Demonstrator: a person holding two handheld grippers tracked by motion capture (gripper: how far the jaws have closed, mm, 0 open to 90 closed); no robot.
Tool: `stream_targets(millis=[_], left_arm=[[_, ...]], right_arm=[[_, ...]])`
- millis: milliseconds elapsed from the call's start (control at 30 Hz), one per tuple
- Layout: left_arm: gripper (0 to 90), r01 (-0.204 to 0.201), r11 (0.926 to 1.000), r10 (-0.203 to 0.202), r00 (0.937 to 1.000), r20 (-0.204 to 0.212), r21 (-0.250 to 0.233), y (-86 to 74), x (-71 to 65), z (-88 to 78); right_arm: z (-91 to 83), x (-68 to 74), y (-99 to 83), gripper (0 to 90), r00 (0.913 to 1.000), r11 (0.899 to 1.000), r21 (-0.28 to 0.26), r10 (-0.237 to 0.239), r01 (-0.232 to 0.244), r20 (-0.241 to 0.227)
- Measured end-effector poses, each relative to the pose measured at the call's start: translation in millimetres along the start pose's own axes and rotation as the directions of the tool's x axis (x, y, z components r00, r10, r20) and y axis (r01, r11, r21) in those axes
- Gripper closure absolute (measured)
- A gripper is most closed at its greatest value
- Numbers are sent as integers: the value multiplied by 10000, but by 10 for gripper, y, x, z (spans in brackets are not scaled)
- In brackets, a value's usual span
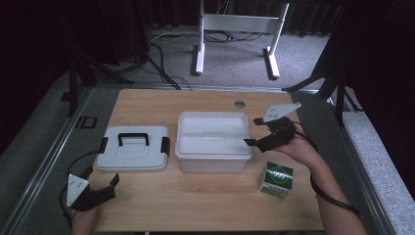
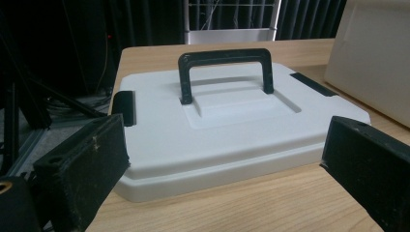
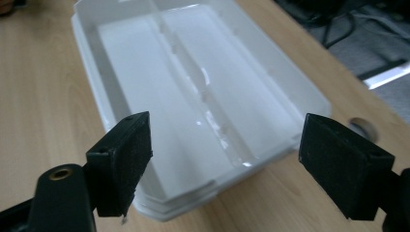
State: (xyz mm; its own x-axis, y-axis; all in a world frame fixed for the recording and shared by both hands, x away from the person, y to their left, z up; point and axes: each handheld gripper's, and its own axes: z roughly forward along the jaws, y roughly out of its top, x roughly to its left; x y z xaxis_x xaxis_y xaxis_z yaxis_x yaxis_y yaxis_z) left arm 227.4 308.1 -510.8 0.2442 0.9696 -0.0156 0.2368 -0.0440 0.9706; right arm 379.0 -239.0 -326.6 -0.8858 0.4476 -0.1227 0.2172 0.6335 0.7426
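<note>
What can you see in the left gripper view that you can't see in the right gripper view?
The left gripper view alone has the white lid lying flat on the table, with its black handle standing up and black clips at its ends. The left tool points at it, open and holding nothing.

The right gripper view alone looks down into the open white box, with a ridge running along its middle and nothing in it. The right tool hangs over its near end, open too.

Both have the wooden table and a pair of black jaws.
</note>
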Motion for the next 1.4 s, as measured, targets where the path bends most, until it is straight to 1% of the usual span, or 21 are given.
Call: stream_targets(millis=[67,100,200,400,433,467,567,700,767,800,867,967,1000,1033,1100,1133,1267,1300,1333,1367,1400], left_arm=[[23,-9,10000,9,10000,55,22,2,3,2],[23,-7,10000,7,10000,62,19,1,1,2],[23,-12,10000,11,10000,92,48,2,1,5],[23,-58,10000,57,10000,78,26,1,-4,3],[23,-70,10000,69,9999,88,26,1,-5,3],[23,-74,10000,74,9999,69,35,1,-6,2],[23,-108,9999,108,9999,76,29,1,-9,4],[23,-125,9999,124,9999,85,35,2,-11,5],[23,-133,9999,132,9999,79,28,1,-12,4],[23,-136,9999,136,9999,78,28,1,-13,3],[23,-185,9998,185,9998,55,22,1,-16,2],[23,-227,9997,227,9997,63,16,1,-20,4],[23,-225,9997,225,9997,66,17,1,-19,3],[23,-221,9998,221,9997,83,15,1,-18,2],[23,-213,9998,213,9997,84,22,1,-17,2],[23,-212,9998,212,9997,99,18,1,-17,2],[23,-240,9997,240,9997,85,-6,0,-20,2],[23,-241,9997,241,9997,79,-16,0,-21,1],[23,-244,9997,245,9997,89,-19,-1,-21,1],[23,-240,9997,240,9997,87,-12,0,-21,1],[23,-237,9997,237,9997,84,-17,0,-21,1]], right_arm=[[40,6,40,187,9999,9998,132,-126,127,-51],[59,5,60,187,9997,9997,199,-158,162,-202],[122,2,120,187,9989,9986,439,-282,298,-362],[248,-6,255,188,9965,9934,928,-620,671,-566],[266,-5,277,226,9961,9926,956,-703,752,-532],[281,-9,299,228,9954,9919,978,-751,807,-596],[332,-6,368,228,9934,9876,1197,-941,1015,-662],[404,5,456,235,9889,9783,1558,-1255,1368,-800],[442,1,498,272,9857,9724,1751,-1389,1540,-957],[459,-1,516,279,9848,9710,1746,-1500,1635,-881],[500,-12,554,280,9825,9667,1877,-1573,1738,-993],[568,-10,602,311,9790,9611,2028,-1662,1876,-1181],[595,-11,614,332,9770,9574,2110,-1742,1972,-1229],[623,-9,623,333,9743,9522,2224,-1841,2095,-1299],[678,-1,639,376,9700,9423,2424,-2039,2311,-1322],[705,1,647,376,9670,9370,2528,-2099,2411,-1446],[792,23,690,434,9587,9205,2800,-2349,2724,-1603],[811,22,702,458,9576,9175,2865,-2366,2759,-1646],[830,23,709,493,9542,9125,2918,-2443,2866,-1729],[843,29,715,527,9507,9074,2941,-2593,3001,-1700],[863,26,722,539,9493,9040,3004,-2615,3042,-1744]])
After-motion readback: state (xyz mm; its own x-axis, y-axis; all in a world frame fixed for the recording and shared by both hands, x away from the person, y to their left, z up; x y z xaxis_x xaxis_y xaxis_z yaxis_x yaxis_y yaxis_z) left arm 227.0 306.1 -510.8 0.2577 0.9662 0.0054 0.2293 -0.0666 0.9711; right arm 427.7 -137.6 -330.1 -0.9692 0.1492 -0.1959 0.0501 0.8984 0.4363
